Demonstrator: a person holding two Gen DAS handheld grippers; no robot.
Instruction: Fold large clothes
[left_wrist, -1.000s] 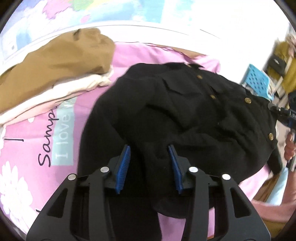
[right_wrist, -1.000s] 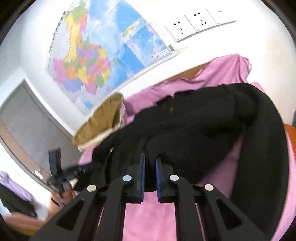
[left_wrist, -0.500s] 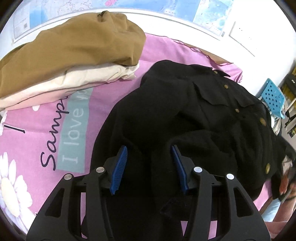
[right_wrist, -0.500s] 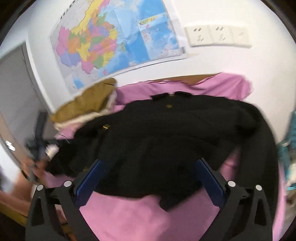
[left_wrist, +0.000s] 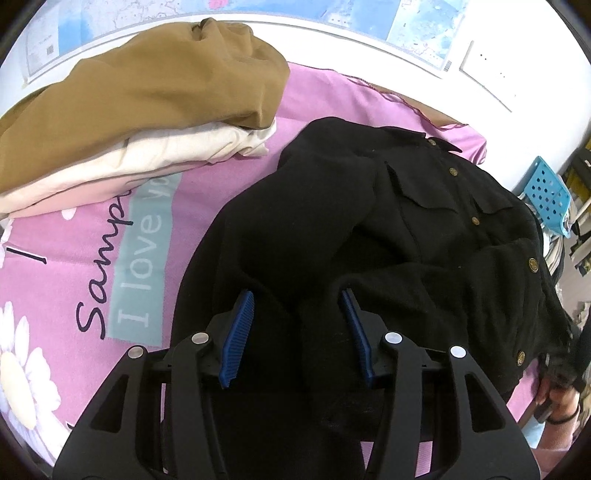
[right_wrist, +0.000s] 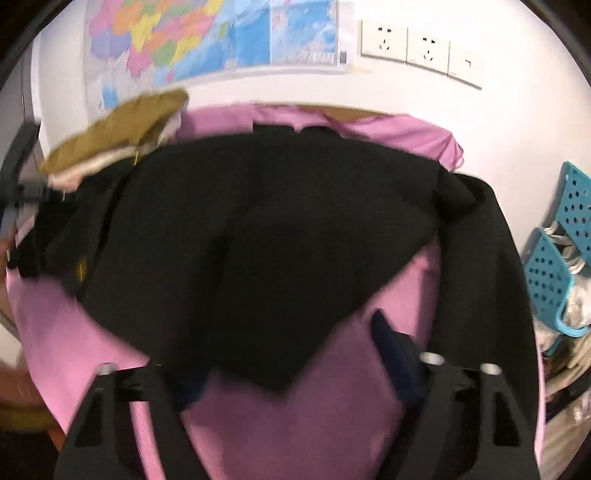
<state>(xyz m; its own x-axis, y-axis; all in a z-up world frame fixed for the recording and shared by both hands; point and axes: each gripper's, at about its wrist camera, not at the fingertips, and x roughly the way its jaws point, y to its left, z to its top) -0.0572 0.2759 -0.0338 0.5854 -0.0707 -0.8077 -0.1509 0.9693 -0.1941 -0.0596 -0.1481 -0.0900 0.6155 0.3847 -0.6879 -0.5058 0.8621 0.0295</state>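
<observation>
1. One black jacket (left_wrist: 369, 229) out there, spread wide on the pink cover.
2. Gold buttons (left_wrist: 533, 263) on it: five showing in the left wrist view, running down the front.
3. Two flap pockets (left_wrist: 424, 201) on its chest.
4. One pink printed blanket (left_wrist: 74, 243) under it all.
5. Folded clothes in the stack: three layers, a brown one (left_wrist: 147, 85) on top, a cream one (left_wrist: 177, 151) below, a pale pink one (left_wrist: 74, 197) at the bottom.
6. One wall map (right_wrist: 207, 37).
7. Wall plates (right_wrist: 384, 40): three in a row, two sockets and a switch.
8. Blue perforated baskets (right_wrist: 546, 273): two, right edge.
</observation>
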